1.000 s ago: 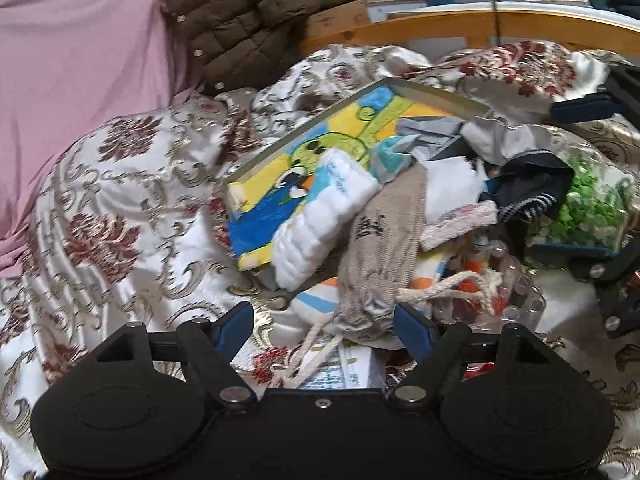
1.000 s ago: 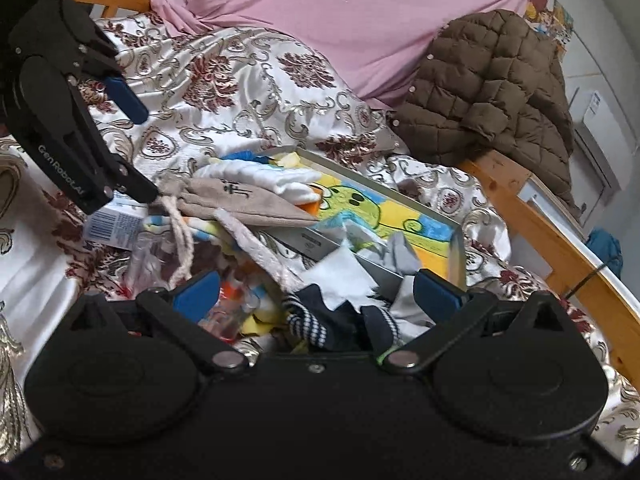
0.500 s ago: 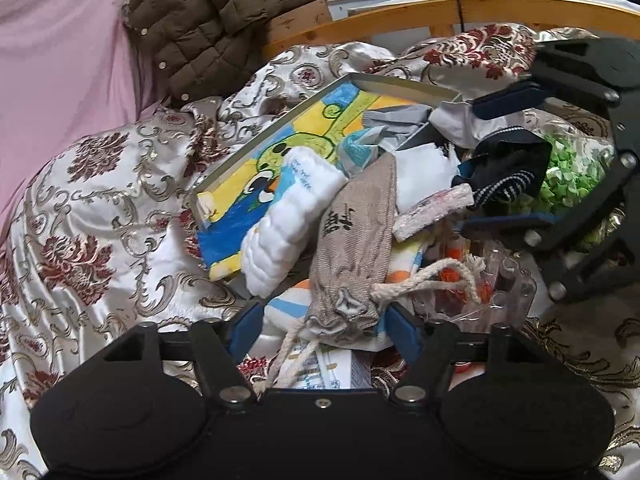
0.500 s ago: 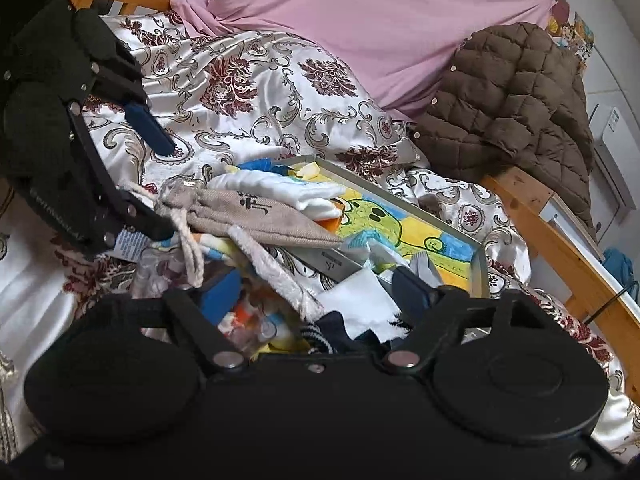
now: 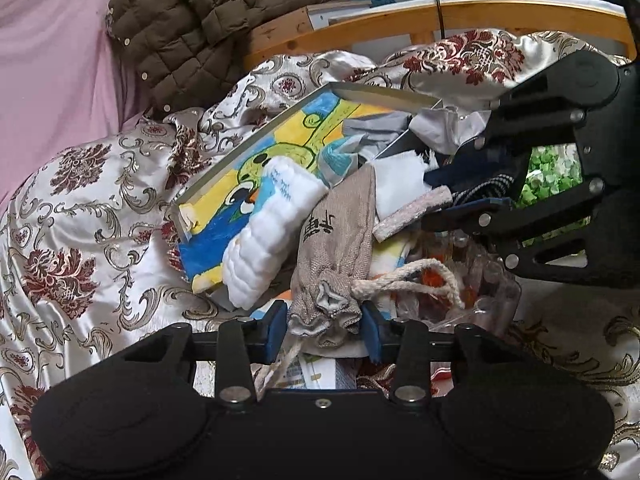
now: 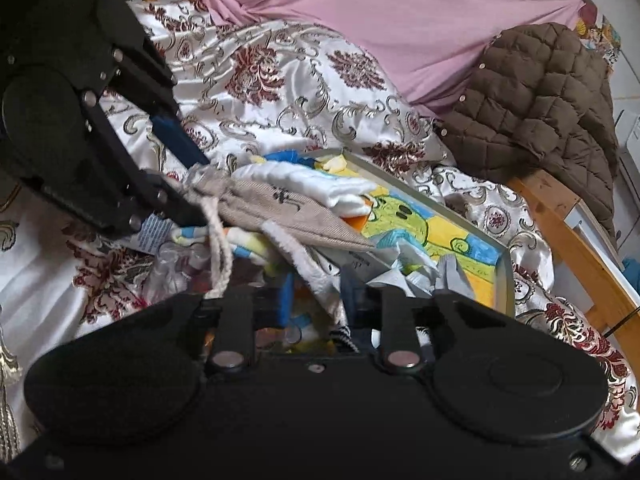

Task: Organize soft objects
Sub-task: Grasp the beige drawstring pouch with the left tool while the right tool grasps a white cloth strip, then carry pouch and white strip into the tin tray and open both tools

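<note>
A beige drawstring pouch lies on top of a heap of soft things on the bed. My left gripper is closing, and its blue pads press on the pouch's gathered mouth; the right wrist view shows the same grip. A dark striped sock sits at the heap's right side. My right gripper is closing too, and its jaws pinch that sock. In its own view only a bit of striped cloth shows below the pads. A white rolled towel lies left of the pouch.
The heap rests on a framed cartoon picture and clear plastic packaging, over a flowered satin quilt. A brown quilted jacket and pink sheet lie behind. A wooden bed rail runs along the far side.
Both grippers went from wide open to closed. The left one closed on the pouch's mouth. The right one moved in over the striped sock and closed on it.
</note>
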The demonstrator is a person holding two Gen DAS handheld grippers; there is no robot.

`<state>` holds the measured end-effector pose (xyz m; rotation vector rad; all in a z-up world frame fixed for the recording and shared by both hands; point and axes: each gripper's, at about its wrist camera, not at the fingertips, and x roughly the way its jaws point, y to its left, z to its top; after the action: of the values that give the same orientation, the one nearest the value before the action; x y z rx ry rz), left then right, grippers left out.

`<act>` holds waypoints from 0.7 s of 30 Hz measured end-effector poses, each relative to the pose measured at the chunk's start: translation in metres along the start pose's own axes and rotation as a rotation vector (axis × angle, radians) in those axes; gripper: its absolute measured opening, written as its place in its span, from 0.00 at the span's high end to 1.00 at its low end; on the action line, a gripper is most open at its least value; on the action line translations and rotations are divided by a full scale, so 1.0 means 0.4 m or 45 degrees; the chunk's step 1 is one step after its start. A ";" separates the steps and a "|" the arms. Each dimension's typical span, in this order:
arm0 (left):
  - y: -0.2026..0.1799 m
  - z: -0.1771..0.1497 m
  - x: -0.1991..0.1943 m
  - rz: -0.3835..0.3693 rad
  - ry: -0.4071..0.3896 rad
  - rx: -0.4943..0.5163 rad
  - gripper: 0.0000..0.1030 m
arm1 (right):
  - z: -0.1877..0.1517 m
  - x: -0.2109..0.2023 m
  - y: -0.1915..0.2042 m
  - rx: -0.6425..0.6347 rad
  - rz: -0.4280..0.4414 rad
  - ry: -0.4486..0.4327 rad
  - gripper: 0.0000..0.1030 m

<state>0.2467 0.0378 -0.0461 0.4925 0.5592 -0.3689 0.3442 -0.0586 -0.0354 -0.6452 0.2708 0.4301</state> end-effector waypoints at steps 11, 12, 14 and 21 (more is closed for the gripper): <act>-0.010 0.030 -0.035 0.060 -0.107 -0.039 0.69 | 0.009 -0.021 -0.014 -0.009 -0.053 0.008 0.95; -0.008 0.032 -0.033 0.070 -0.105 -0.056 0.70 | 0.010 -0.022 -0.014 -0.012 -0.062 0.007 0.95; -0.007 0.033 -0.029 0.109 -0.106 -0.079 0.70 | 0.010 -0.025 -0.013 -0.022 -0.083 0.000 0.95; 0.015 0.052 -0.011 0.198 -0.153 -0.181 0.70 | 0.015 -0.039 -0.030 0.007 -0.136 -0.051 0.95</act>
<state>0.2548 0.0323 -0.0262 0.3711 0.4239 -0.2067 0.3368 -0.0680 -0.0190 -0.6416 0.1981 0.3391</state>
